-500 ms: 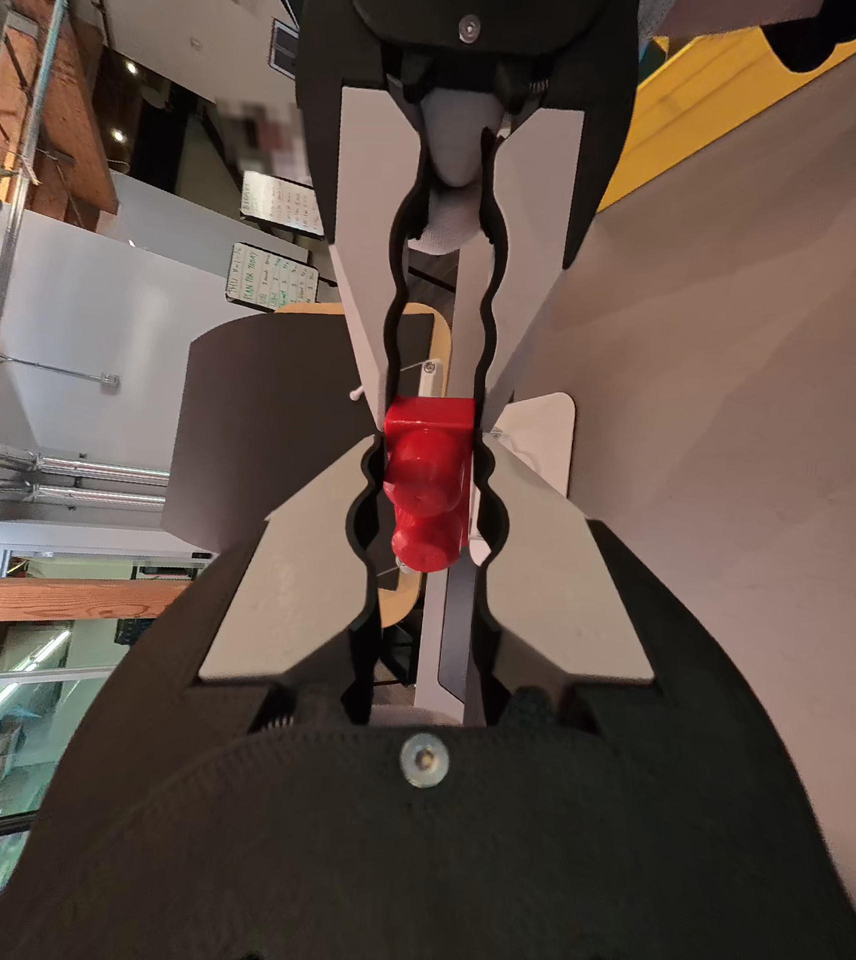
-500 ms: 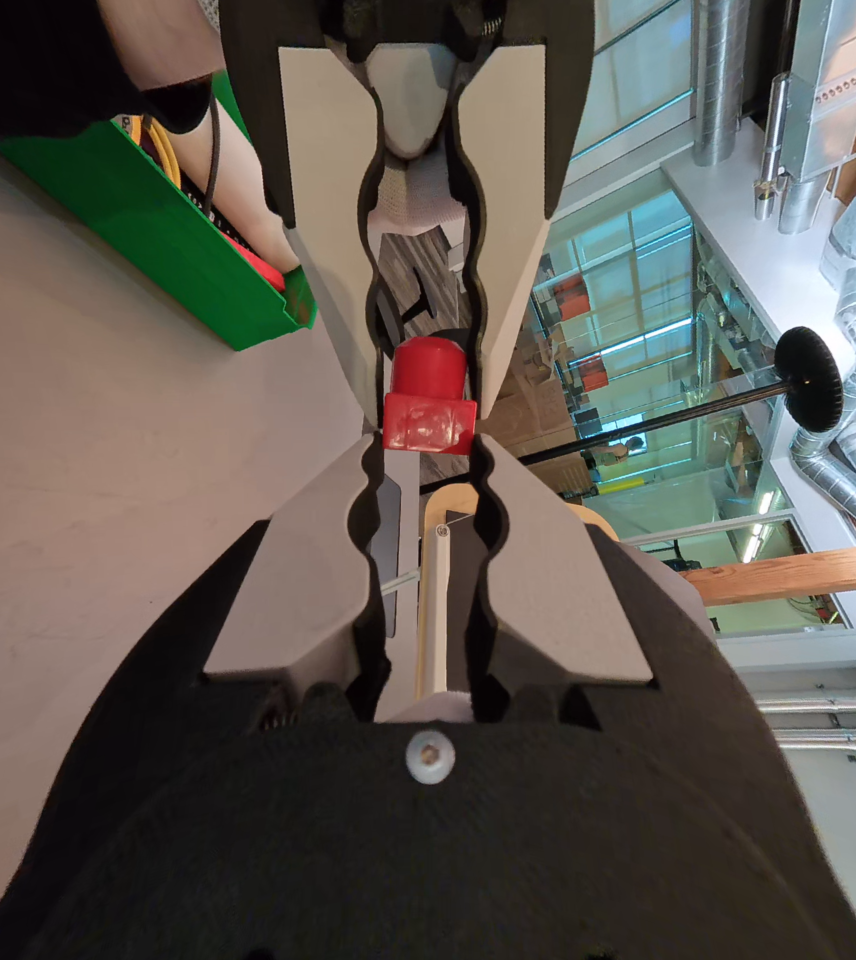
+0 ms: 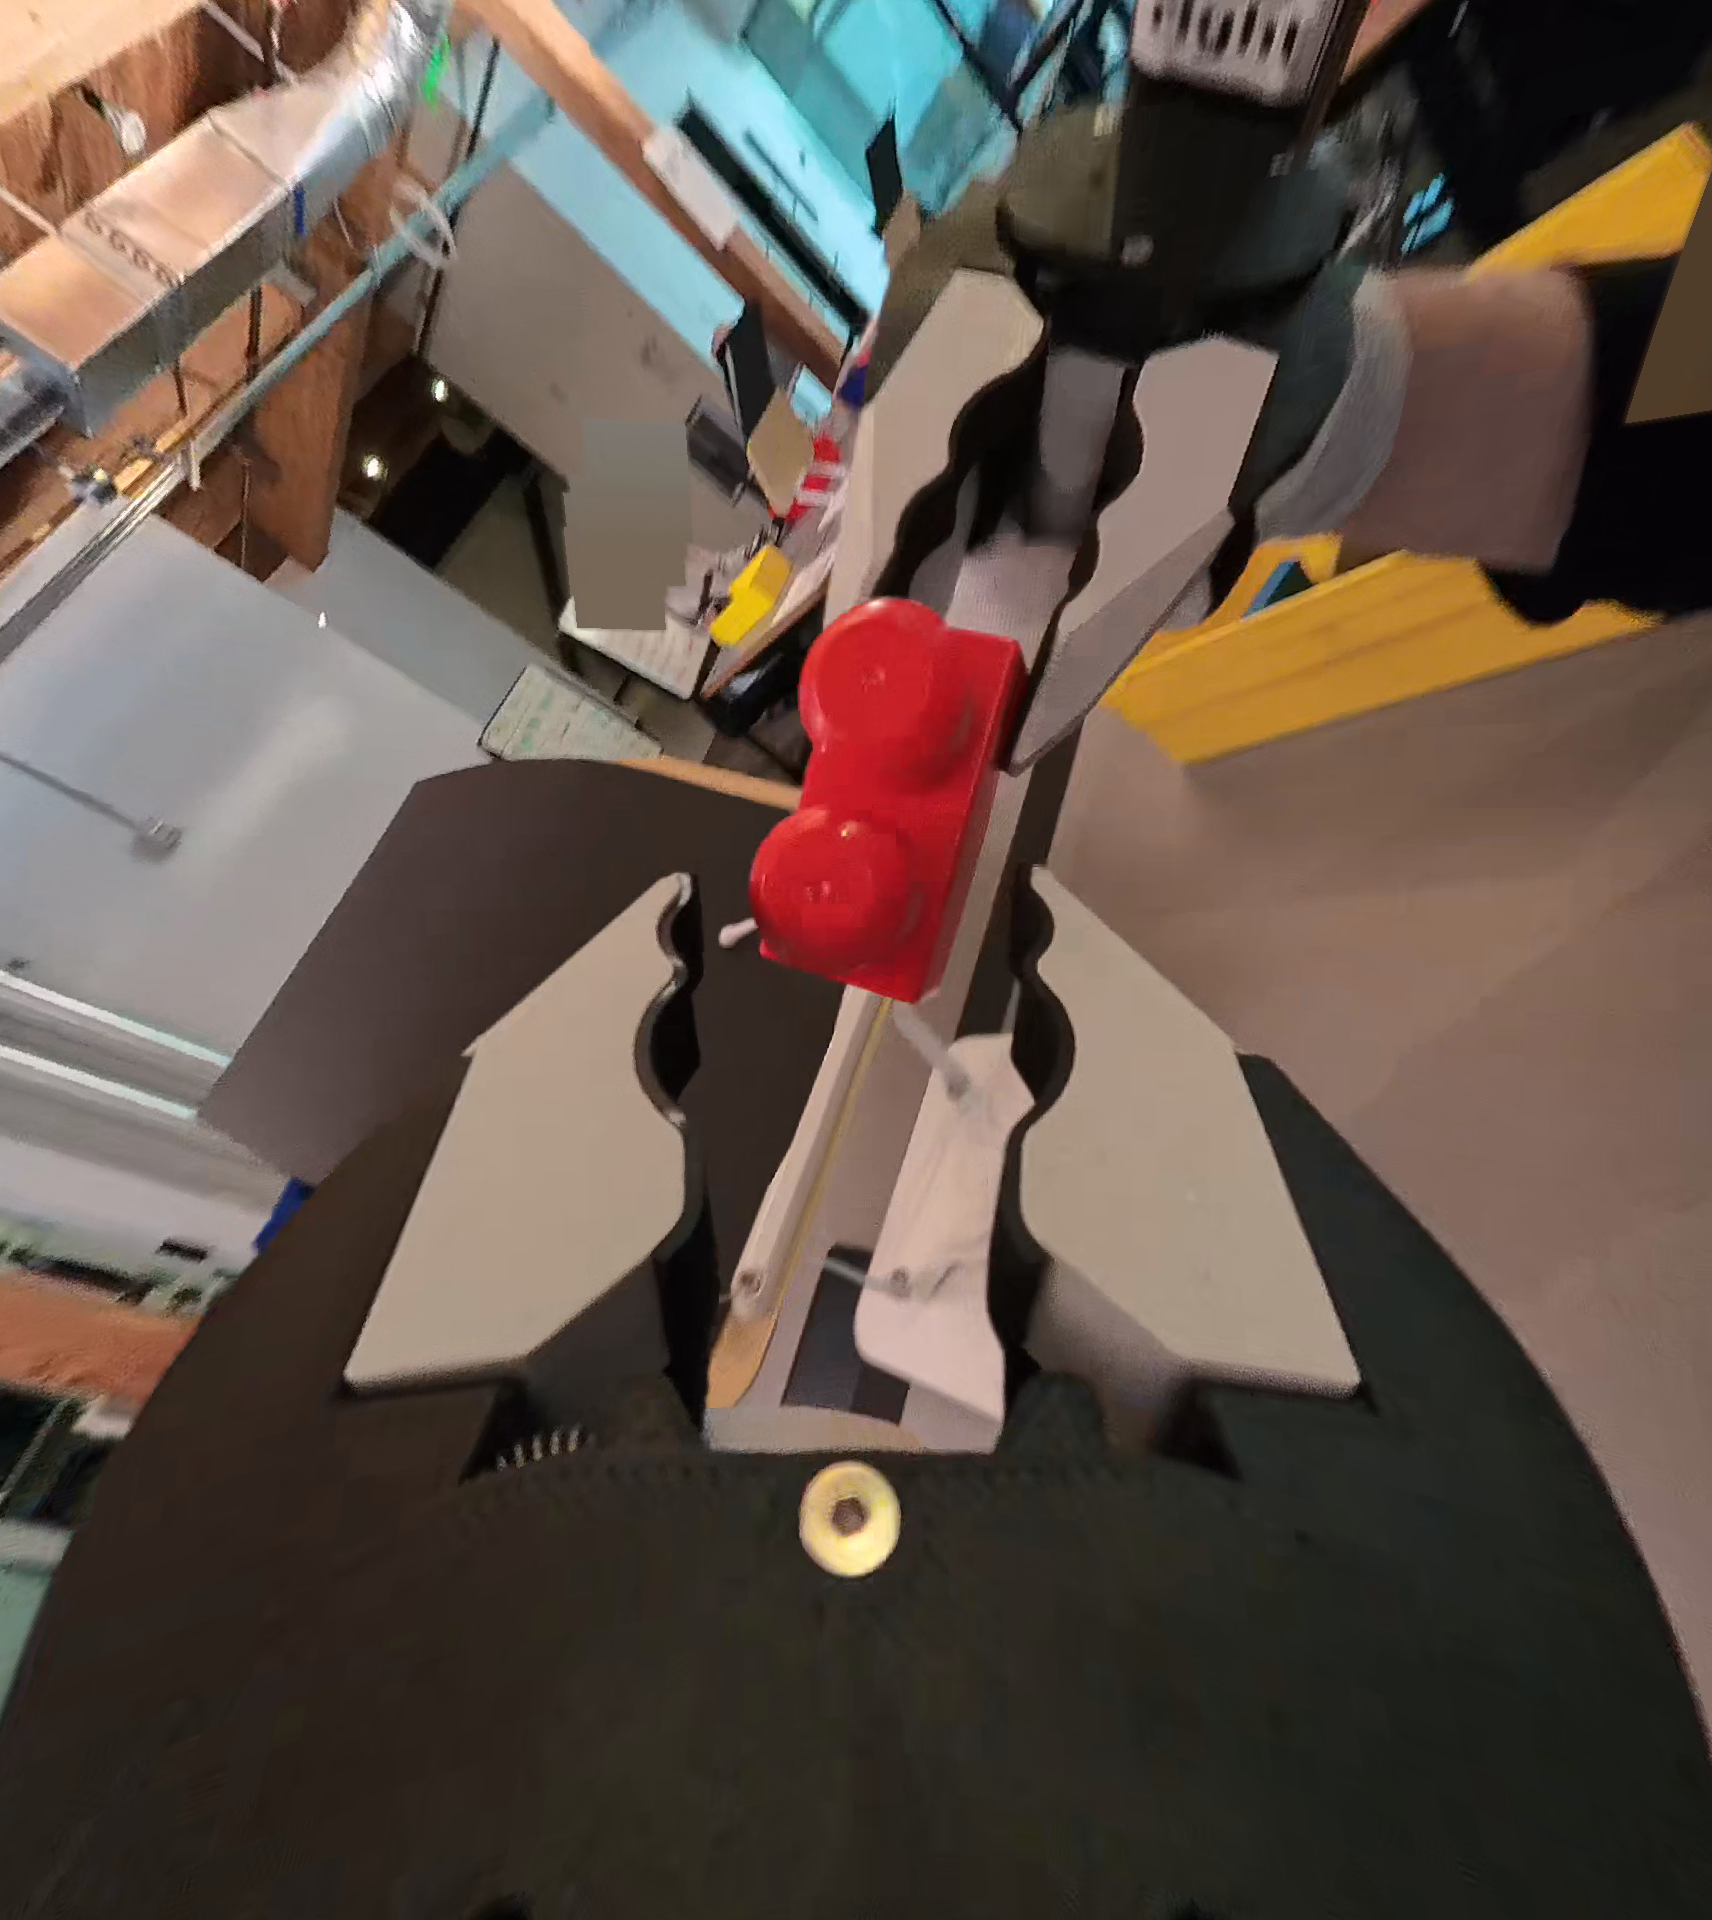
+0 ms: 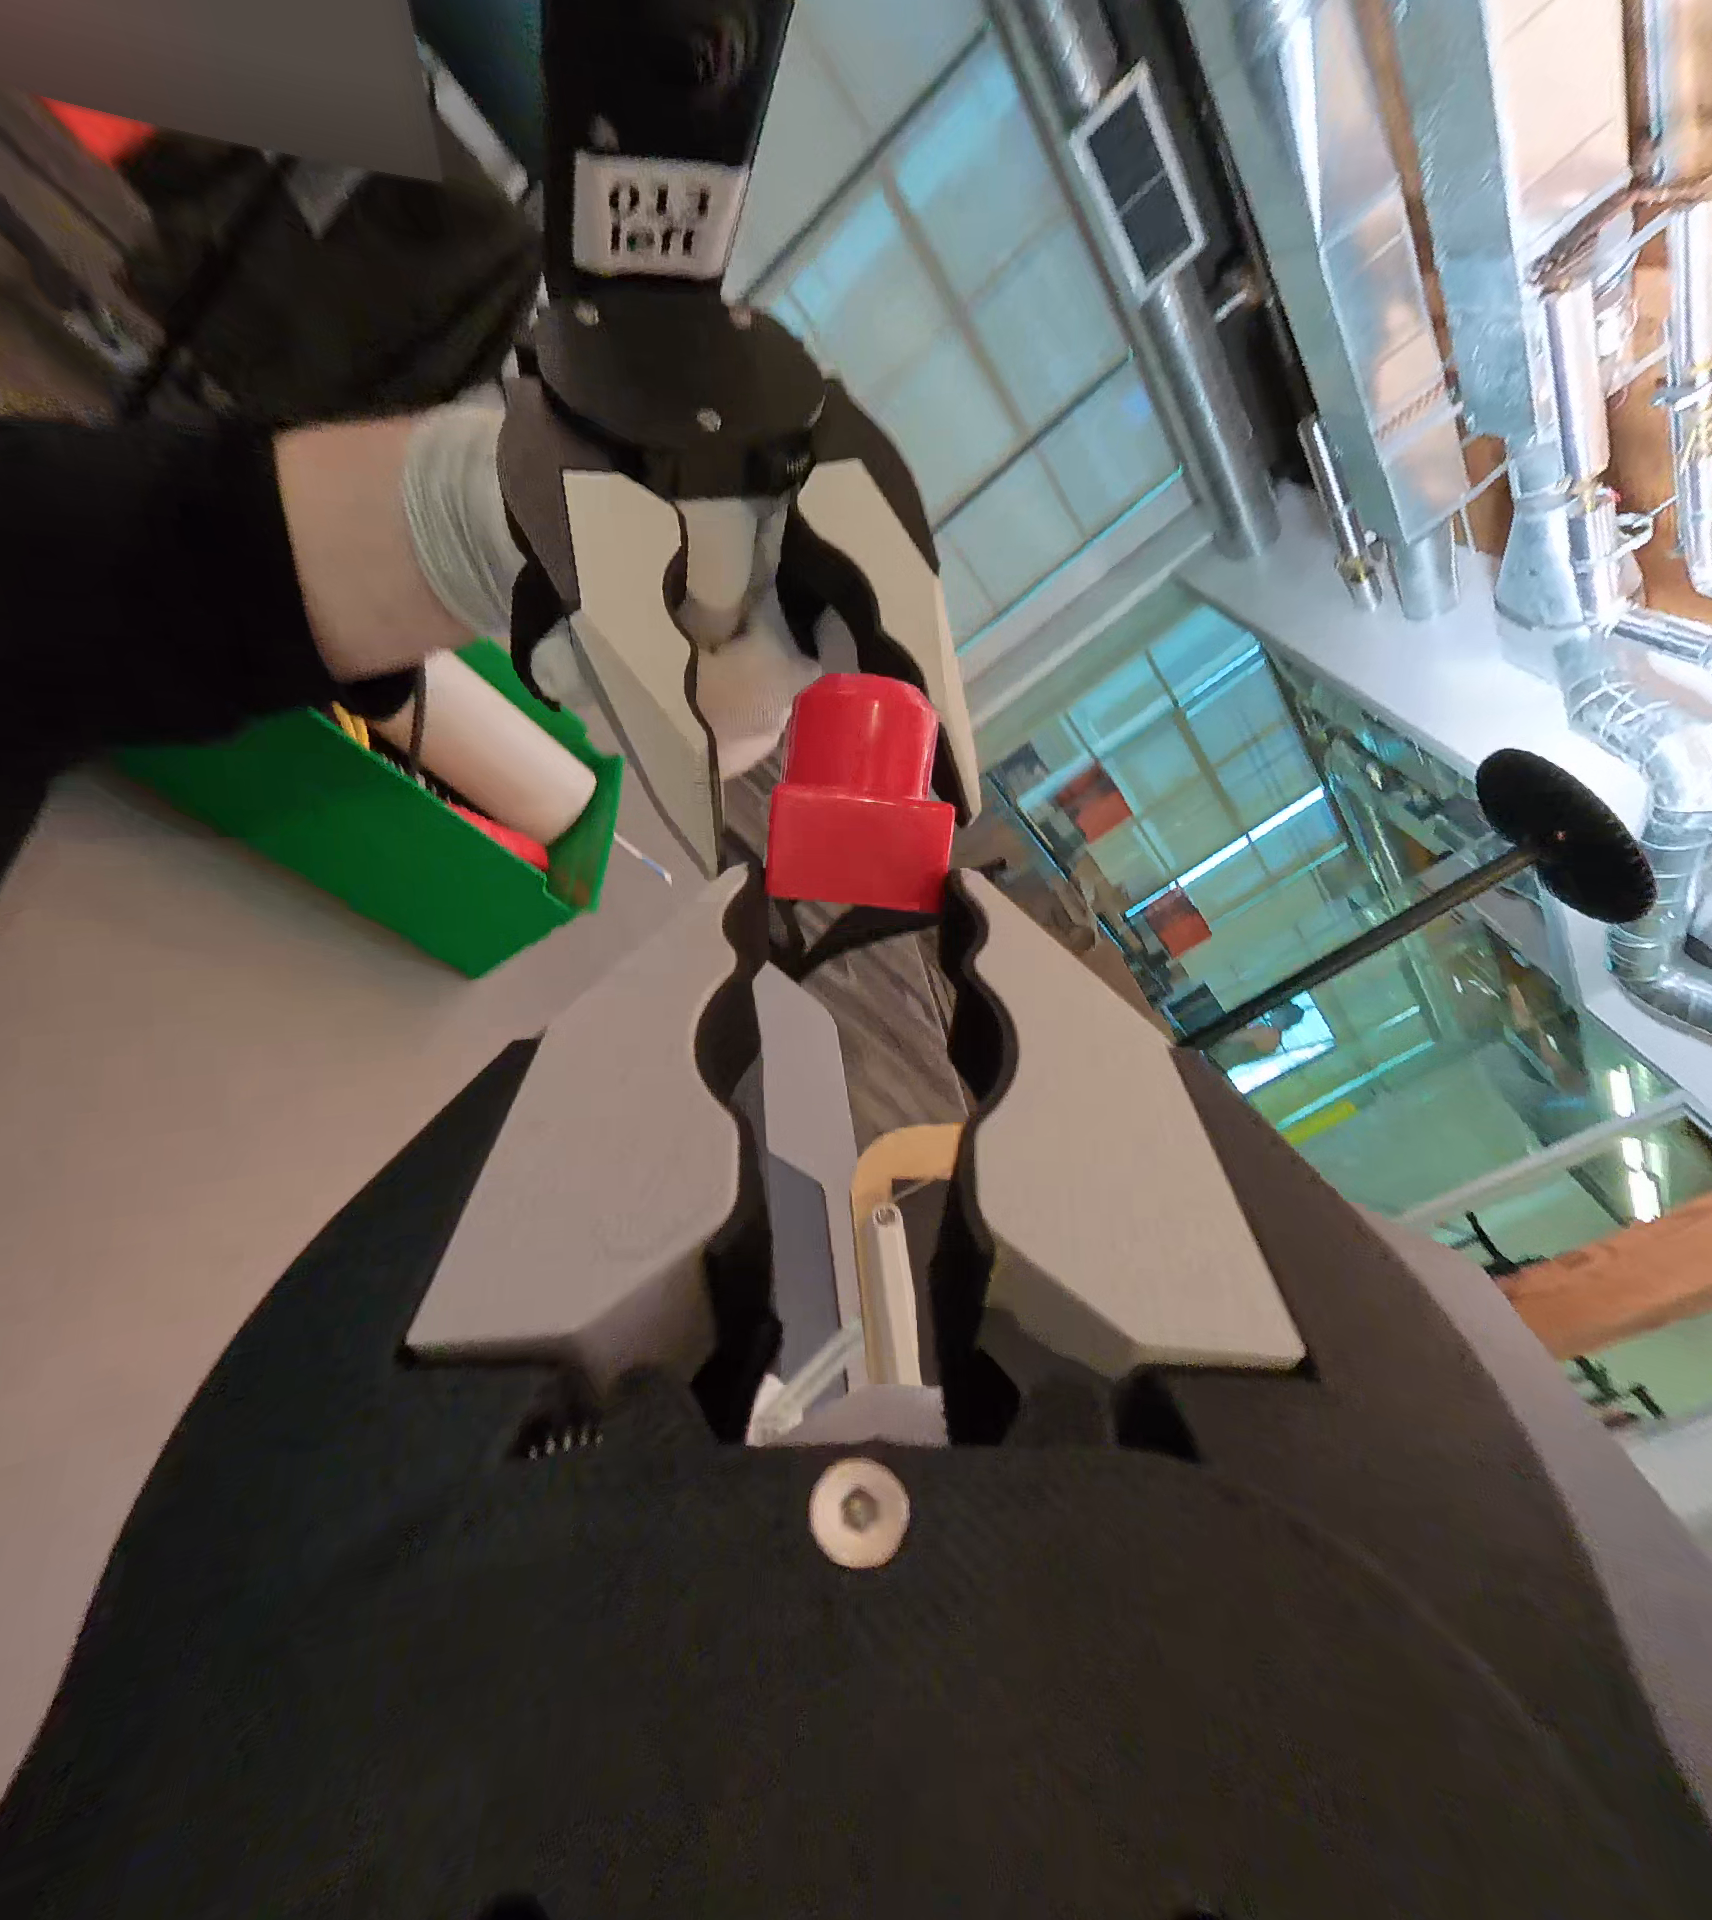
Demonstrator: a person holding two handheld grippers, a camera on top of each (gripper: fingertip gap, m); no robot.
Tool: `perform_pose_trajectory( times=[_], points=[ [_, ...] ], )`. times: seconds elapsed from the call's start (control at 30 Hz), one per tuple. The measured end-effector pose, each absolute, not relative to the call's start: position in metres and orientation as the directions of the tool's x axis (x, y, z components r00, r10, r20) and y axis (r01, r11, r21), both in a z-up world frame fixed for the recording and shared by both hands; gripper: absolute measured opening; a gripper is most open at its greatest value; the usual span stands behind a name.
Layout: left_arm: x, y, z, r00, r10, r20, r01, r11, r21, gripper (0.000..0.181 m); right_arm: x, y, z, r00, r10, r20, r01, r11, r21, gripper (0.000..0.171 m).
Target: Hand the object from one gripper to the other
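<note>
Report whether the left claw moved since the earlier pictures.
Yes. Left claw opened and backed off the red block, turning: the yellow bin sits lower in its view.

The left claw (image 3: 857,914) gapes apart; the red block (image 3: 888,800) seemingly hangs from the right claw (image 3: 945,665).

The left wrist view is smeared by motion, so the shelves, ducts and far gripper body cannot be read clearly. In the right wrist view the red block (image 4: 857,805) hides its second stud behind the near one. The green bin (image 4: 395,821) is partly covered by a sleeve.
</note>
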State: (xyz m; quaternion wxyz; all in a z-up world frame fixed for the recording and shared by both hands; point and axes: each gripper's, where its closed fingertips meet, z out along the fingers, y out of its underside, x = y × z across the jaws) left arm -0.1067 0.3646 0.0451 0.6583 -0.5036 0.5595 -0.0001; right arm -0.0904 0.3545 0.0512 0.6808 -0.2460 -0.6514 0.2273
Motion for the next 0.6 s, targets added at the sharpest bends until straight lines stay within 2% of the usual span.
perform_pose_trajectory(
  times=[0.1,0.27,0.6],
  points=[
    [-0.101,0.358,0.054,0.383,-0.611,-0.693,-0.462,0.523,-0.716,0.05,-0.085,0.354,0.058,0.056,0.668,0.742,-0.076,0.744,-0.664,0.03],
    [-0.1,0.36,0.055,0.388,-0.651,-0.653,-0.404,0.517,-0.755,0.038,-0.08,0.351,0.064,0.047,0.706,0.707,-0.165,0.704,-0.691,0.031],
    [-0.095,0.355,0.059,0.371,-0.702,-0.608,-0.306,0.525,-0.794,0.037,-0.077,0.347,0.069,0.034,0.728,0.684,-0.221,0.673,-0.706,0.031]
  ],
)
